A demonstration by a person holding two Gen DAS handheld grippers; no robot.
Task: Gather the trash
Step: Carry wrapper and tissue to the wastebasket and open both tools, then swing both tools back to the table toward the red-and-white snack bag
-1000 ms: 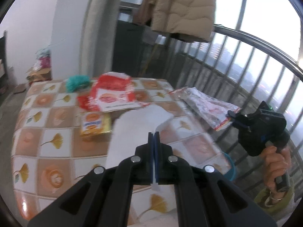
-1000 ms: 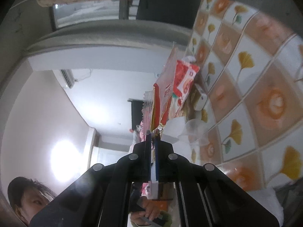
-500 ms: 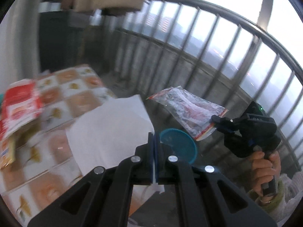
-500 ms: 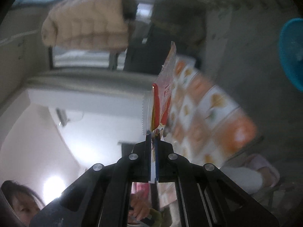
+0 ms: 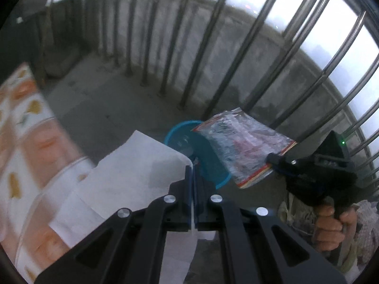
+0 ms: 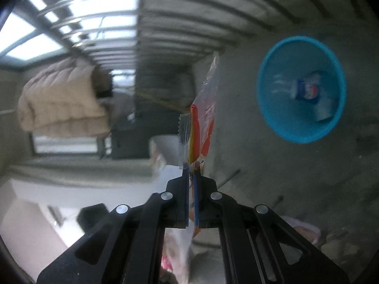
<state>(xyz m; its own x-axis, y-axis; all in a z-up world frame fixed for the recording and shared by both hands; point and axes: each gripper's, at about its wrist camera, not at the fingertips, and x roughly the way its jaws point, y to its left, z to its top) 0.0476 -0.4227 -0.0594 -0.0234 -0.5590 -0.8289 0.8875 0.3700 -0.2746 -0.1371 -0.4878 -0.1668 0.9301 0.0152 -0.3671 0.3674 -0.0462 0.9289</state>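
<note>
Two tongs are in view, and both are closed on trash. The left tongs (image 5: 192, 172) pinch the edge of a white paper sheet (image 5: 132, 172), which hangs over the edge of the tiled tabletop (image 5: 26, 146). The right tongs (image 6: 192, 172) grip a clear wrapper (image 5: 241, 146) with red print by its edge; a hand (image 5: 331, 227) holds them. A blue bin (image 6: 300, 87) stands on the concrete floor (image 5: 99, 104) near the railing (image 5: 203, 54), below the wrapper, with some trash already inside.
</note>
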